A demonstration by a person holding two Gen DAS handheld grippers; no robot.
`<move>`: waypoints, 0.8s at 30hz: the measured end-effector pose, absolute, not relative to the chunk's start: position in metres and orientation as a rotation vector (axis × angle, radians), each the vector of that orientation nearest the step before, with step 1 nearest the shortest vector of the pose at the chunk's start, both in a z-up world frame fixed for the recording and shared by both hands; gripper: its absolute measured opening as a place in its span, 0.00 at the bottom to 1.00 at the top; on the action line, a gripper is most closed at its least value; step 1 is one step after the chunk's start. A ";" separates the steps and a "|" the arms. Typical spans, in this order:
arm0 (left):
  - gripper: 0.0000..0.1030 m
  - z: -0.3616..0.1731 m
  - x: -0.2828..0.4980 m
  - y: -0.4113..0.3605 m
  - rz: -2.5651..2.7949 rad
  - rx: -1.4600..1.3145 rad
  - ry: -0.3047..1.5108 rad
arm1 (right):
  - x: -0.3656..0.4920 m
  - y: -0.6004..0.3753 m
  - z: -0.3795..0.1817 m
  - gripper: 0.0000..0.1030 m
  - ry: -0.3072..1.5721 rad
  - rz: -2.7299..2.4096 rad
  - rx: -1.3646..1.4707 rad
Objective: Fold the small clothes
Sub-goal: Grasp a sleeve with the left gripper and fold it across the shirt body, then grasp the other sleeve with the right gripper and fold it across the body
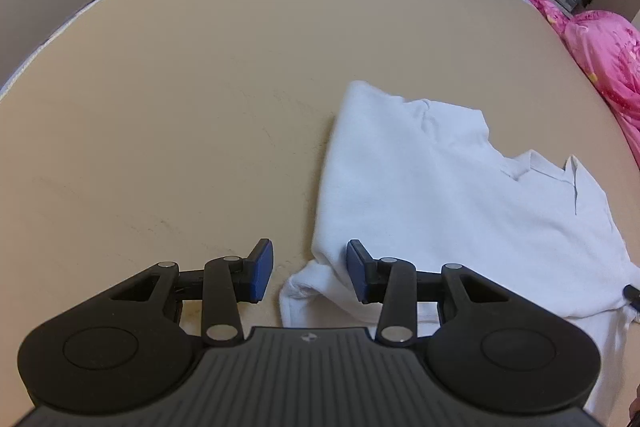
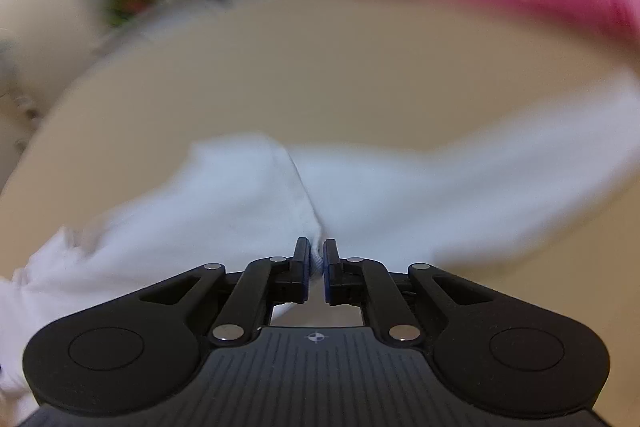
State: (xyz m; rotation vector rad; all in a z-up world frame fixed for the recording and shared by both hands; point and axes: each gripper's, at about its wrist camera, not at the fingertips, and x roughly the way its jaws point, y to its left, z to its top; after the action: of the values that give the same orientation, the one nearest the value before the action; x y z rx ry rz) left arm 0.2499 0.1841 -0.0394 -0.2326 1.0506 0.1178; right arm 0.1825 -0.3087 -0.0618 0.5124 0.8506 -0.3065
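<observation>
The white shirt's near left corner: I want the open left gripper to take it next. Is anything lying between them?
Nothing visible does. The left gripper hangs open over the white cotton shirt, whose corner lies between its blue pads on the beige table.

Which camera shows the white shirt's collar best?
The left wrist view: the white shirt lies sharp on the table, collar plain. The right wrist view is blurred; the right gripper pinches the cloth, but no collar shows.
</observation>
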 end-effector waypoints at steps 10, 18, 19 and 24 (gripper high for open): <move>0.51 -0.040 0.245 0.177 0.158 -0.146 1.067 | 0.184 -0.320 -0.077 0.15 0.917 -0.237 0.581; 0.53 -0.048 0.244 0.162 0.143 -0.092 1.100 | 0.176 -0.348 -0.069 0.25 0.896 -0.280 0.598; 0.53 -0.040 0.241 0.159 0.136 -0.077 1.053 | 0.174 -0.354 -0.062 0.29 0.873 -0.283 0.584; 0.53 -0.024 0.231 0.140 0.035 -0.055 0.955 | 0.162 -0.388 -0.046 0.44 0.799 -0.317 0.548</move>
State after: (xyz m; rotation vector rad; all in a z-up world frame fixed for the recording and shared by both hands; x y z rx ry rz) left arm 0.2311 0.1395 -0.0237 -0.0554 0.9555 0.0354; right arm 0.1615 -0.3884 -0.0462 0.5476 0.7986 -0.3173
